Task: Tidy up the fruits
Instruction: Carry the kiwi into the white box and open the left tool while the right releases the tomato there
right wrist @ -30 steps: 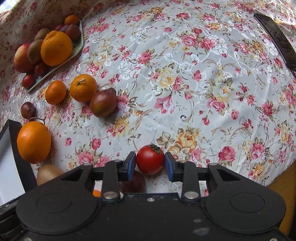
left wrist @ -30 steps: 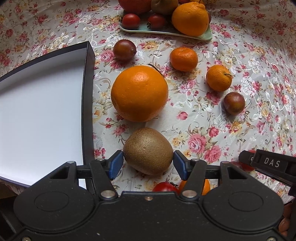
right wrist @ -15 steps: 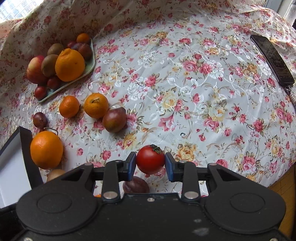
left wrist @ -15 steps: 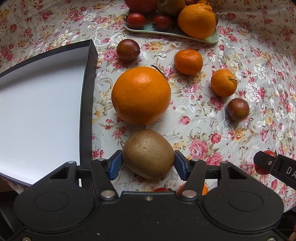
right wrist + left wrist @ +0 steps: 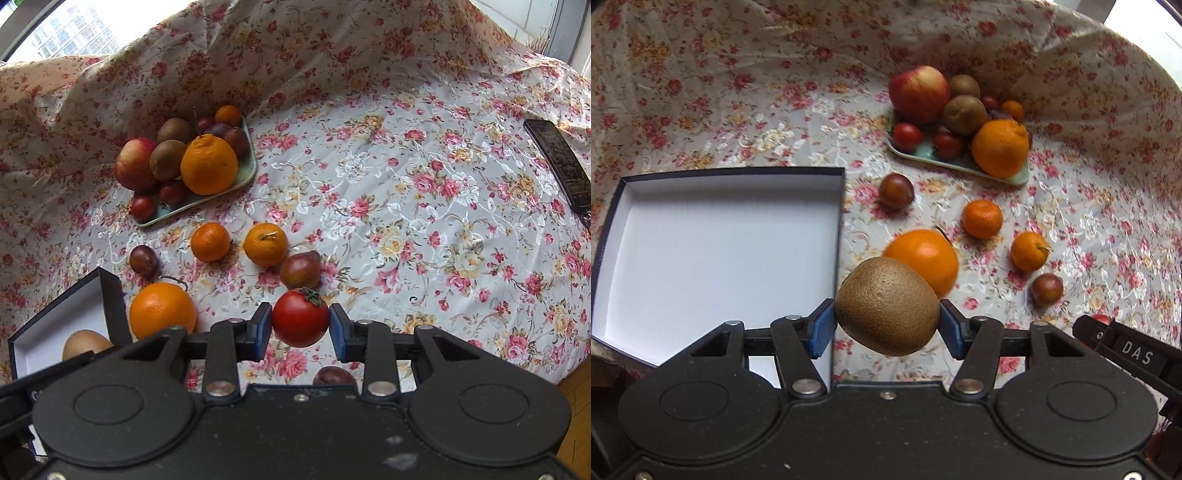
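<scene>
My left gripper [image 5: 886, 324] is shut on a brown kiwi [image 5: 888, 305], held in the air just right of the wall of the white-lined black box [image 5: 713, 254]. In the right wrist view, my right gripper [image 5: 300, 326] is shut on a red tomato [image 5: 300, 317], lifted above the floral cloth; the kiwi [image 5: 85, 344] shows at lower left by the box [image 5: 70, 314]. On the cloth lie a big orange [image 5: 929, 258], two mandarins [image 5: 982, 218] [image 5: 1028, 251] and two dark plums [image 5: 895, 190] [image 5: 1047, 290].
A pale green tray [image 5: 960, 164] at the back holds an apple [image 5: 919, 93], kiwis, a large orange, small tomatoes and plums. A black remote [image 5: 559, 162] lies at the far right. Another plum [image 5: 334, 376] sits below my right gripper. The cloth rises in folds behind.
Both grippers have risen from the cloth with their fruit: the kiwi is off the table and nearer the box, and the tomato is higher. More of the table now shows.
</scene>
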Motion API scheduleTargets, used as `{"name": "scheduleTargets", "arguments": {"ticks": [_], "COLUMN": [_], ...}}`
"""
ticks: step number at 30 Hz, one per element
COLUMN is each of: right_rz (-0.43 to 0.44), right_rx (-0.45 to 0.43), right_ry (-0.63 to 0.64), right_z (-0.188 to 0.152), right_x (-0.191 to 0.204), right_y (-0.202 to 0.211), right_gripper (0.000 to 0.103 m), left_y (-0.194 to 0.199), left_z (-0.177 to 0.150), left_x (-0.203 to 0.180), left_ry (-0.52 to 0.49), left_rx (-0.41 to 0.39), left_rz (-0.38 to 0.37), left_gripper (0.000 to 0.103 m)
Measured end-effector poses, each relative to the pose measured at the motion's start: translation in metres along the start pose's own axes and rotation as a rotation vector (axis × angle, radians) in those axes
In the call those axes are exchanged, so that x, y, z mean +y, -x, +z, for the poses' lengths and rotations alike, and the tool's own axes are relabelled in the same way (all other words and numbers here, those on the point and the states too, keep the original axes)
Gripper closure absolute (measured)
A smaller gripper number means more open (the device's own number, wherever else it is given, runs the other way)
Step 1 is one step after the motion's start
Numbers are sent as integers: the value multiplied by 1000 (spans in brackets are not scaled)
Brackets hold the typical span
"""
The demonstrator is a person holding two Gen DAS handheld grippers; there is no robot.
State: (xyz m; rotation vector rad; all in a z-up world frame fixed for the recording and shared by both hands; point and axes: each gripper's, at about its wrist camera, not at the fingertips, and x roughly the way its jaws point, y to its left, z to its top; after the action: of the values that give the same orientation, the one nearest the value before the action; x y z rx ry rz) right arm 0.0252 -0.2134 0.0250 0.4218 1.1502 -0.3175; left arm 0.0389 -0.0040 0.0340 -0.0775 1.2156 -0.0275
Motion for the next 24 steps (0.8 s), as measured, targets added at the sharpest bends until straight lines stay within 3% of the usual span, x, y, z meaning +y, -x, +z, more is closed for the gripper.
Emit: {"name": "scheduleTargets", "arguments": {"ticks": [8,24], "right_rz": [56,233], "right_rx": [5,73], "right_ry": [65,234], "right_z": [-10,-62], "right_x": [48,172], "right_y": [1,-3], "right_gripper": [69,69], "left_y": [14,0], "left_z": [15,9], "left_x": [61,165], "left_ry": [104,232], "left_rx": [-53,20], "left_rz": [99,210], "left_gripper": [41,41]}}
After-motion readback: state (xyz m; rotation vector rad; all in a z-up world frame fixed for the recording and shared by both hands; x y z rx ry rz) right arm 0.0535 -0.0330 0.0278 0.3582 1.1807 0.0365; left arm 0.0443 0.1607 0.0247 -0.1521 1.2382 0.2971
